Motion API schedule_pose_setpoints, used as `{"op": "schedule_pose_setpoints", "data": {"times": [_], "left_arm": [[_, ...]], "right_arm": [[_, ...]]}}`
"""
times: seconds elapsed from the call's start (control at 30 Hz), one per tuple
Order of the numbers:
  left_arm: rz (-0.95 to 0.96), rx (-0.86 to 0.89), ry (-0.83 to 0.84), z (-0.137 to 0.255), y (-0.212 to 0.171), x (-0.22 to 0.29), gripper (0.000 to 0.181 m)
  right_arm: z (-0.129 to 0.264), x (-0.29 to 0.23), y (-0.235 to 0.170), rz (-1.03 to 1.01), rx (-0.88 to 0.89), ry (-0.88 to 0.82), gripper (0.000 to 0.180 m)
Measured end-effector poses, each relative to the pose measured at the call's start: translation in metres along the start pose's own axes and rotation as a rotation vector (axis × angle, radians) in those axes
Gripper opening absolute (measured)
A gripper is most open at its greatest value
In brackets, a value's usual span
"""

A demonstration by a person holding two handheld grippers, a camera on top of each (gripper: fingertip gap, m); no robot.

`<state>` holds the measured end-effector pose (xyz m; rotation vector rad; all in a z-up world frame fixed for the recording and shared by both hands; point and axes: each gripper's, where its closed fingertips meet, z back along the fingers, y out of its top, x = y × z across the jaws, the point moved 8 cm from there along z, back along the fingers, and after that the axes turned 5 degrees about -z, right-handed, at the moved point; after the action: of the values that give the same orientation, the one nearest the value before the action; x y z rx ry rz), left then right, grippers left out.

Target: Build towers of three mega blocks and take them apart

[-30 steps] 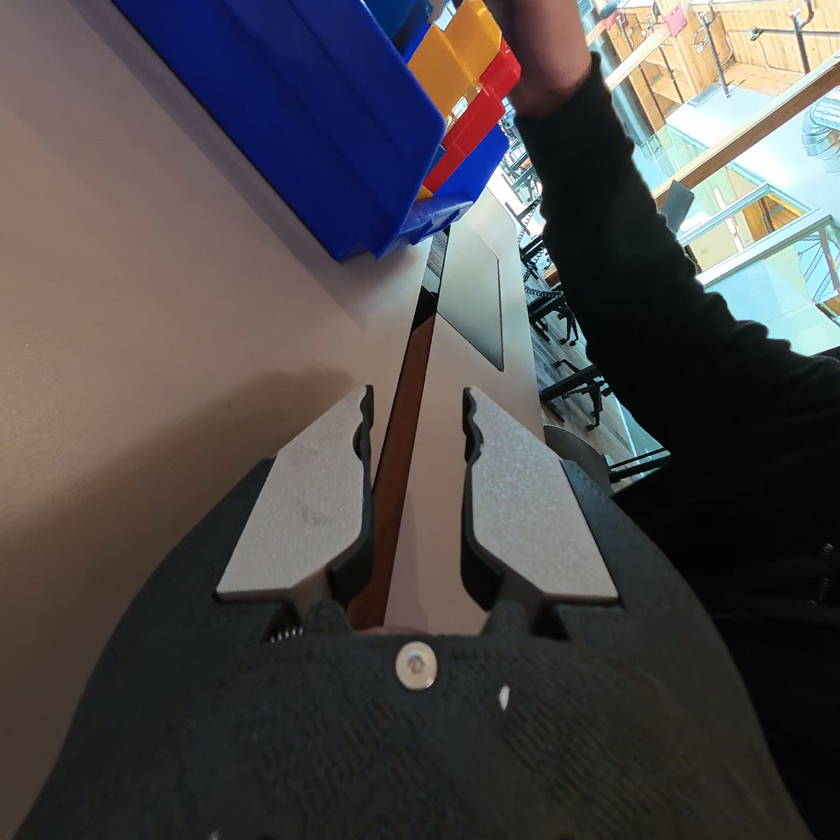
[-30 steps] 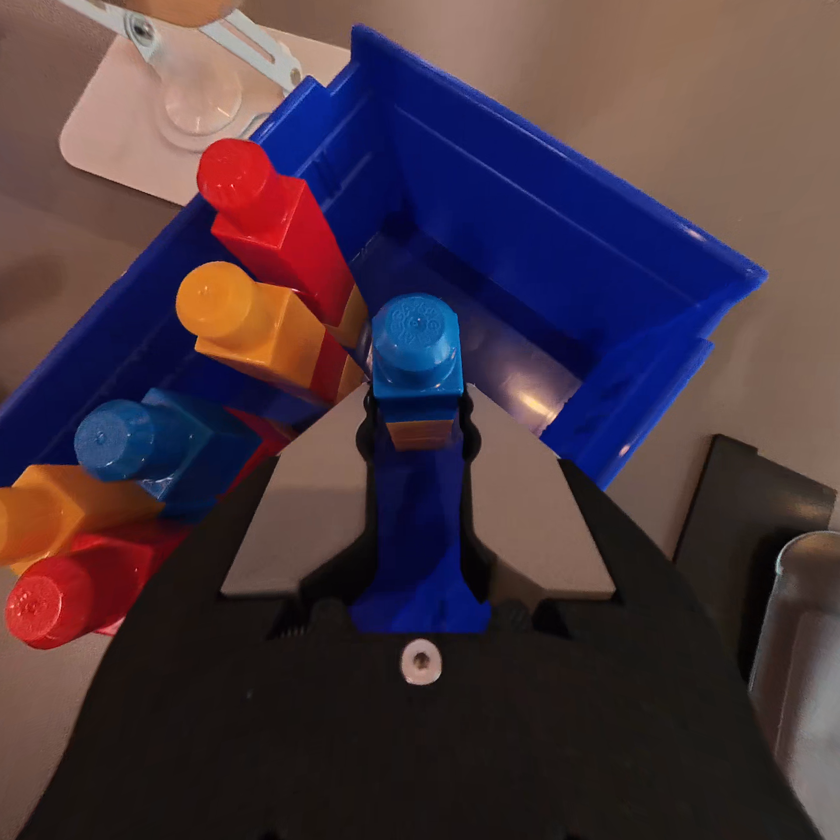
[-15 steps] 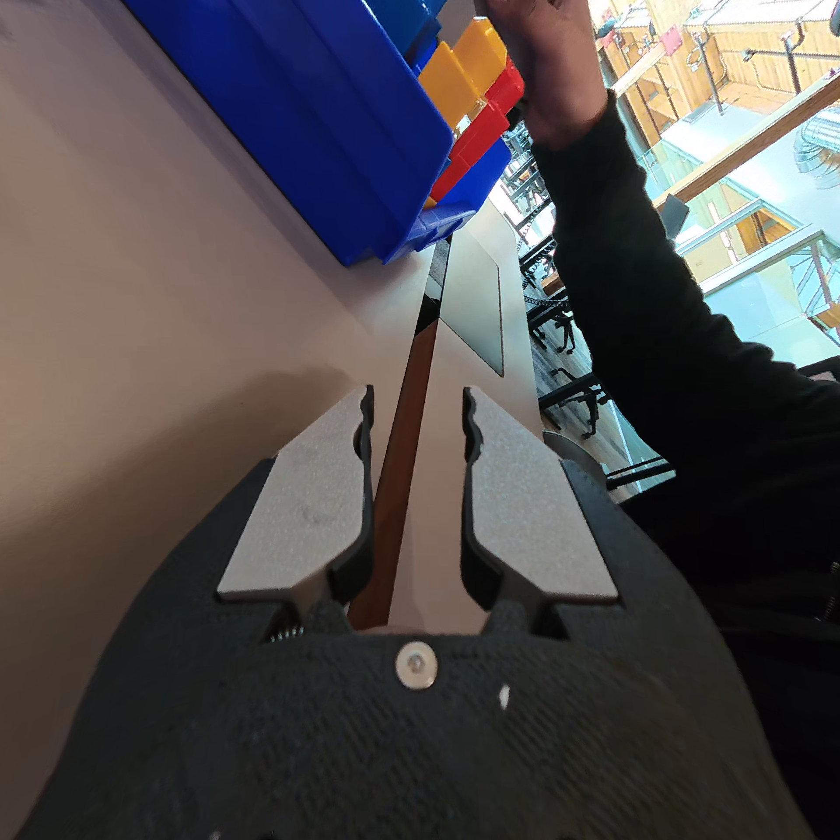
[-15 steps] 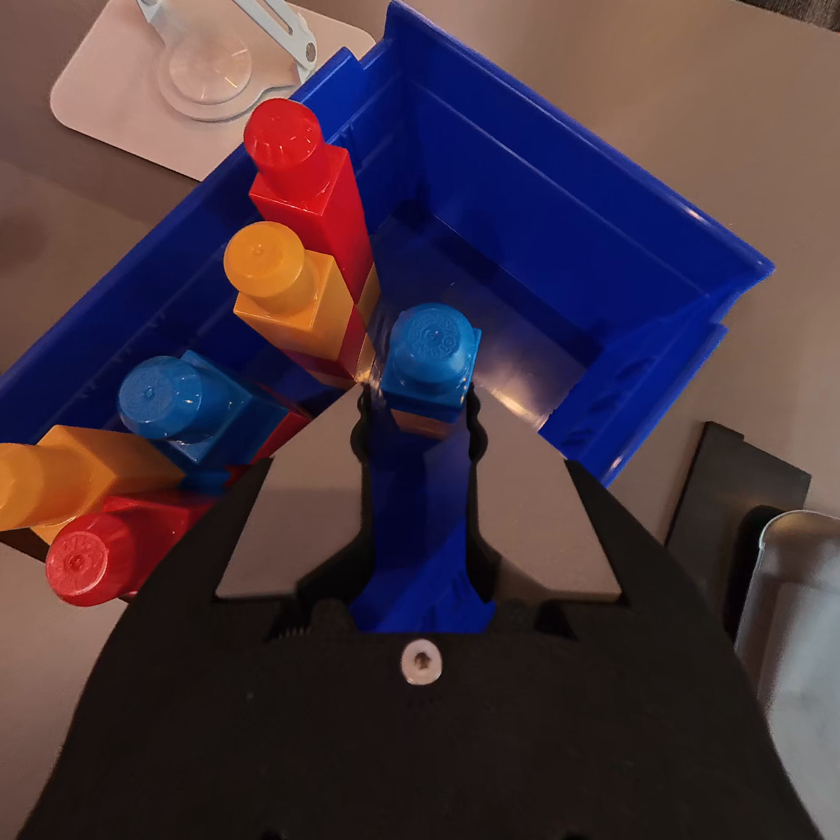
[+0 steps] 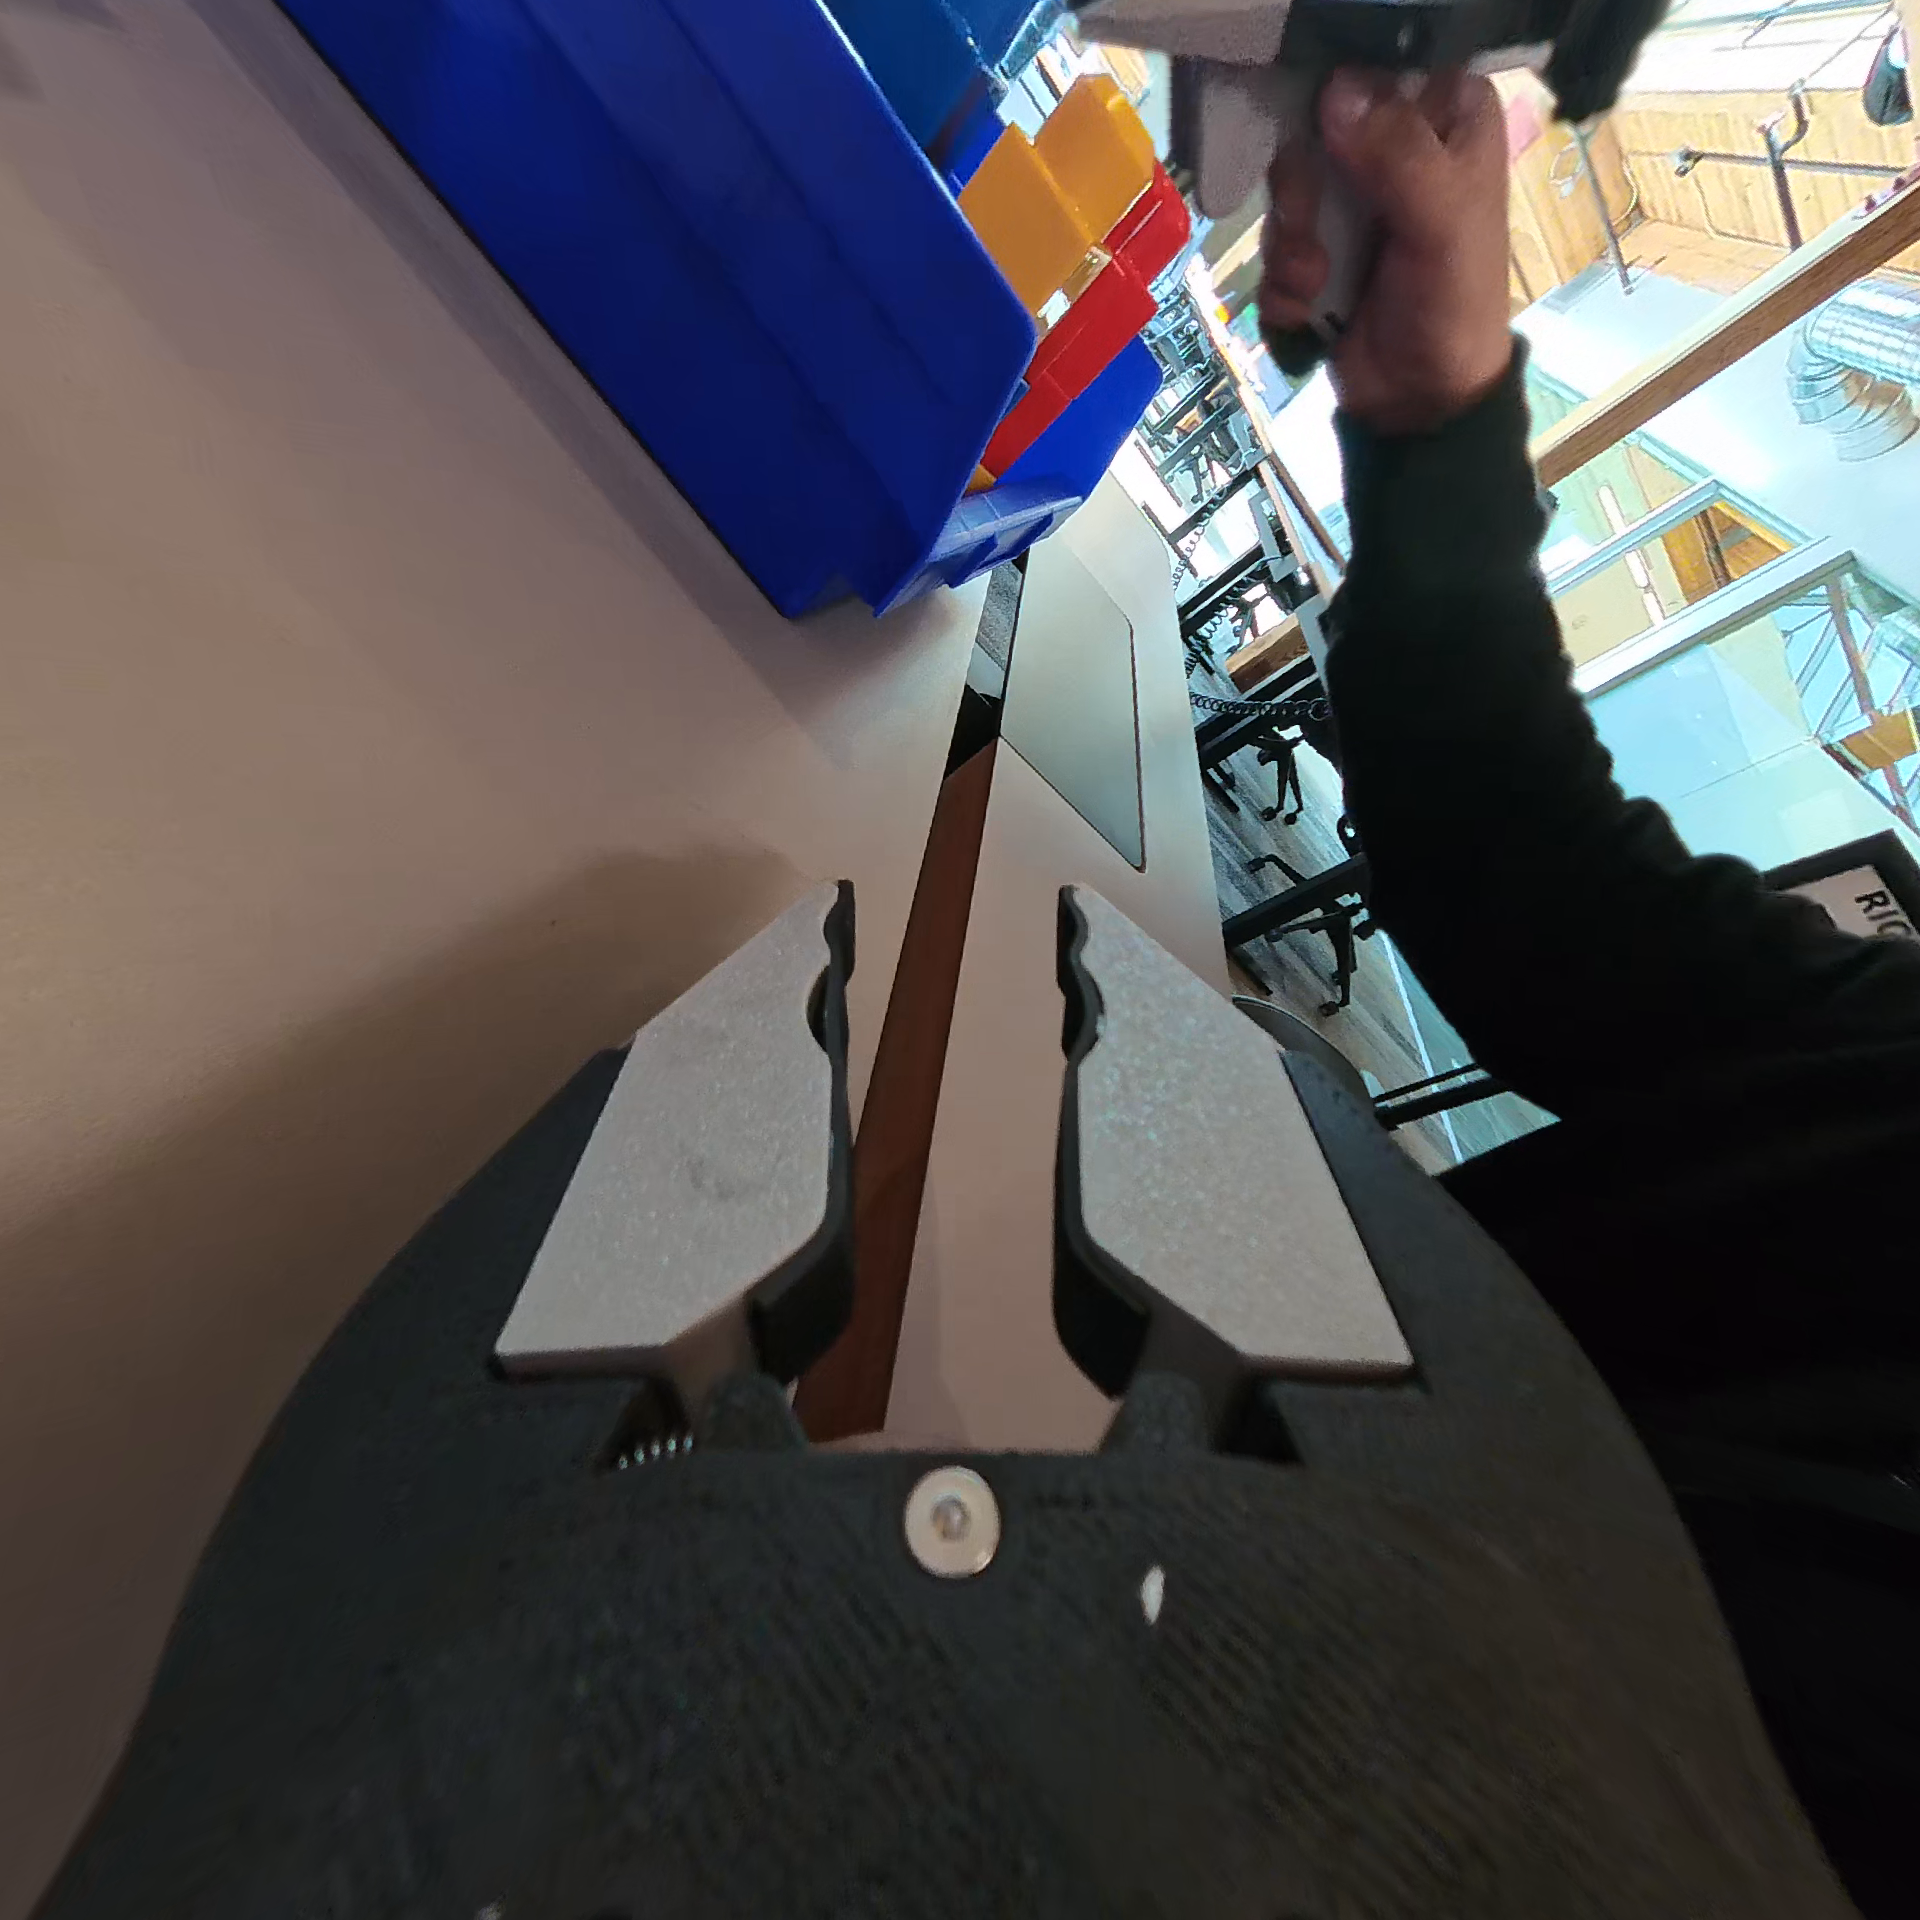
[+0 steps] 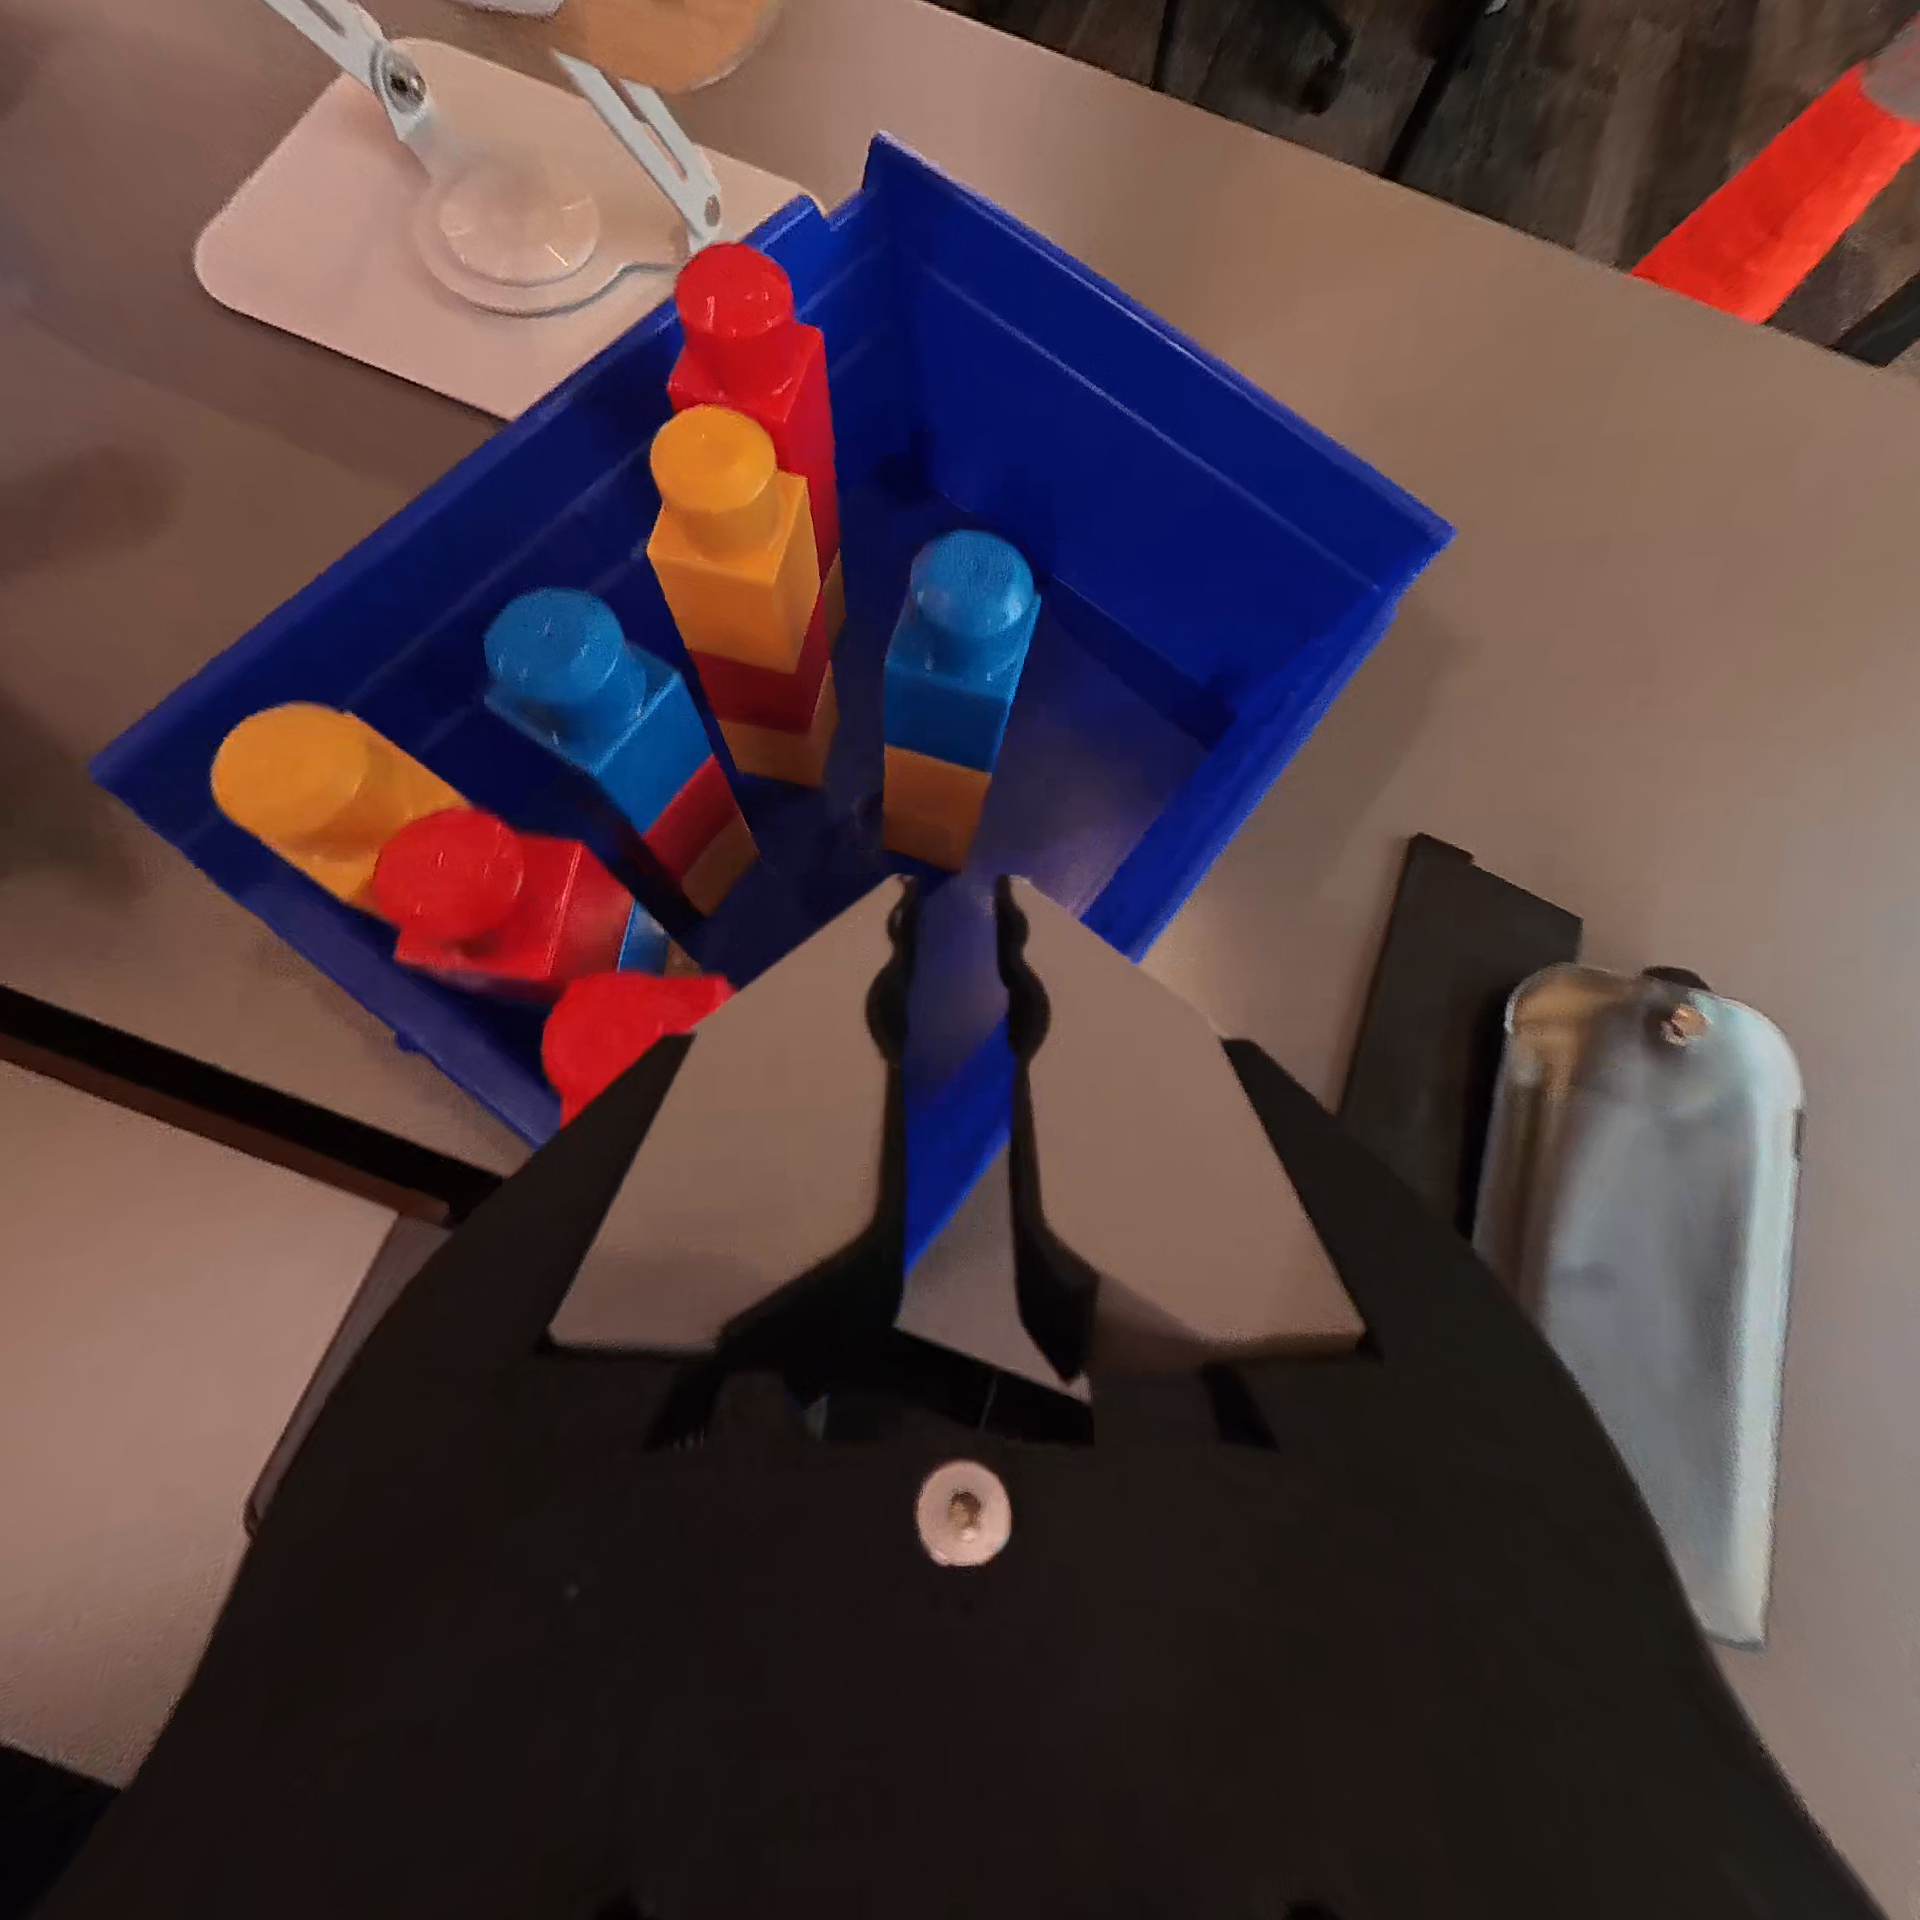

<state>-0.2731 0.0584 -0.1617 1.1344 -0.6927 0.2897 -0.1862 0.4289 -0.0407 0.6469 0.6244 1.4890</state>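
In the left wrist view, the left gripper [image 5: 956, 940] lay low over the table [image 5: 312, 727], fingers narrowly apart, holding nothing, near the blue bin [image 5: 675, 260].

In the right wrist view, the right gripper [image 6: 951, 899] hung above the bin [image 6: 1143, 468], fingers narrowly parted and empty; the blue-topped tower [image 6: 951, 696] stood inside among other towers [image 6: 743, 582].

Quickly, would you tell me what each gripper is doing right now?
Left gripper: open, holding nothing.
Right gripper: open, empty, above the blue bin.

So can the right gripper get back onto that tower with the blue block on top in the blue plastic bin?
Probably yes: the right gripper hangs open just above the blue-topped tower, nothing between them.
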Motion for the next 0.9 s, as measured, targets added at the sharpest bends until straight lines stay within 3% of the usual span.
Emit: {"op": "schedule_pose_setpoints", "data": {"times": [0.03, 0.27, 0.53, 0.77, 0.9], "left_arm": [[0.002, 0.002, -0.001, 0.000, 0.000, 0.000, 0.037], [-0.005, -0.006, 0.005, -0.001, -0.001, 0.001, 0.037], [0.003, 0.040, 0.010, 0.005, -0.001, 0.001, 0.037], [0.072, 0.109, -0.018, 0.013, 0.002, -0.005, 0.037], [0.046, 0.085, -0.004, 0.011, 0.001, -0.003, 0.037]], "right_arm": [[0.009, -0.003, -0.006, 0.021, -0.004, -0.019, 0.000], [0.024, -0.028, -0.051, 0.025, -0.050, -0.165, 0.000], [0.007, -0.039, -0.078, -0.113, -0.042, -0.174, 0.000], [-0.007, -0.051, -0.079, -0.024, -0.125, -0.358, 0.000], [-0.024, -0.056, -0.088, -0.056, -0.200, -0.312, 0.000]]}}
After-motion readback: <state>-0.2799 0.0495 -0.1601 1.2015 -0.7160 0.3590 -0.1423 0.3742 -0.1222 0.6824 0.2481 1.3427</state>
